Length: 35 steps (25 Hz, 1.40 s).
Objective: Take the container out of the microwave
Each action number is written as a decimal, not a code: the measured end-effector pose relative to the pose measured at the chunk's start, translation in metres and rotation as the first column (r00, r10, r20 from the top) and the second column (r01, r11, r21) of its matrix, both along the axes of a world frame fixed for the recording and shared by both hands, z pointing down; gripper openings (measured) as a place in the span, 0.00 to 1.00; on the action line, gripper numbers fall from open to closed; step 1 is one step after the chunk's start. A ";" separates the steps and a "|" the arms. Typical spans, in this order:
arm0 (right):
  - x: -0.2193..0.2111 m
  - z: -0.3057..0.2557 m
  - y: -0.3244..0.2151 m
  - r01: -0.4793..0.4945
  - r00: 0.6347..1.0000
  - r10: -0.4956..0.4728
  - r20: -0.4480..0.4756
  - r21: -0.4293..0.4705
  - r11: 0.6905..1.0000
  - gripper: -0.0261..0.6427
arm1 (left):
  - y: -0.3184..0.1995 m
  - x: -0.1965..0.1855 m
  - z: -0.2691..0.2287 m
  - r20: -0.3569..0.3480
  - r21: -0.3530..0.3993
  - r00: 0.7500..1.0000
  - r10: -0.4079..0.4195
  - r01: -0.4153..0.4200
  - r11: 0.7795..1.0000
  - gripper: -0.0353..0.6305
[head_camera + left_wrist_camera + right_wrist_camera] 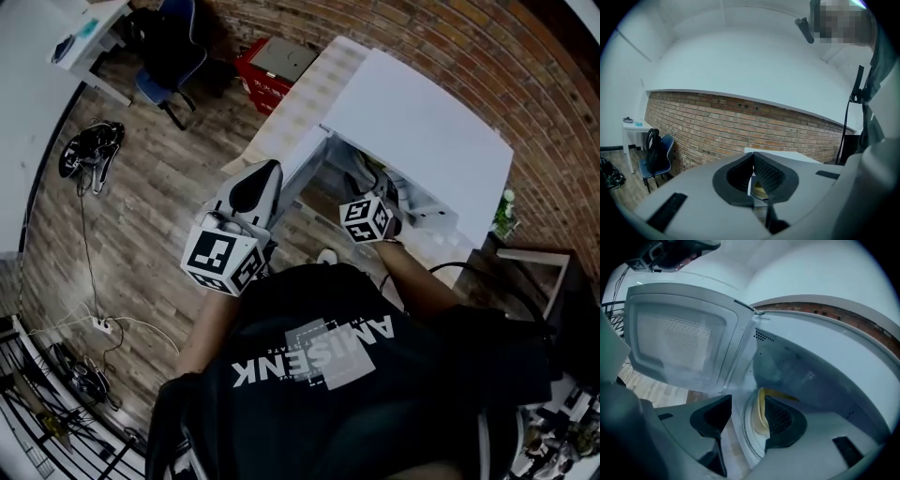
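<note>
The white microwave stands on the tabletop against a brick wall. Its door is swung fully open to the left of the cavity.

Inside, a glass turntable carries the yellow container, which has not yet been lifted.

The right tongs are at the cavity mouth, angled downward with the jaws wide apart. The container rim shows between them, close to the right-hand jaw and well apart from the other. No pad is seen pressing on it.

The left tongs are held level beside the open door, tips together and clamping nothing.

Assessment: the step in hand is the approach to grasp. The next move calls for the right tongs to advance until the rim sits squarely between the pads, close firmly, then lift the container off the turntable and withdraw without striking the door or cavity wall.
</note>
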State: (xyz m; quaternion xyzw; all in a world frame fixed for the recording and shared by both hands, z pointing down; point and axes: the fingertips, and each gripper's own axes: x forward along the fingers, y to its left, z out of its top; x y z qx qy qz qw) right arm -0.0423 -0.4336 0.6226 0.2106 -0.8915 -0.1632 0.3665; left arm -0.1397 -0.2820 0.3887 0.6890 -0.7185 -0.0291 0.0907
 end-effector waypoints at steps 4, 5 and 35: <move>-0.007 0.009 -0.014 0.002 0.999 -0.002 -0.045 0.018 1.000 0.39 | 0.004 -0.004 0.000 -0.021 0.013 0.999 -0.048 0.048 0.999 0.07; -0.007 0.009 -0.018 0.000 0.999 0.001 -0.053 0.020 1.000 0.39 | 0.006 -0.004 0.001 -0.028 0.011 0.997 -0.067 0.067 0.998 0.07; -0.025 0.056 -0.059 0.063 0.952 -0.017 -0.306 0.143 0.988 0.21 | 0.032 -0.005 0.017 -0.078 0.026 0.985 -0.151 0.154 0.988 0.07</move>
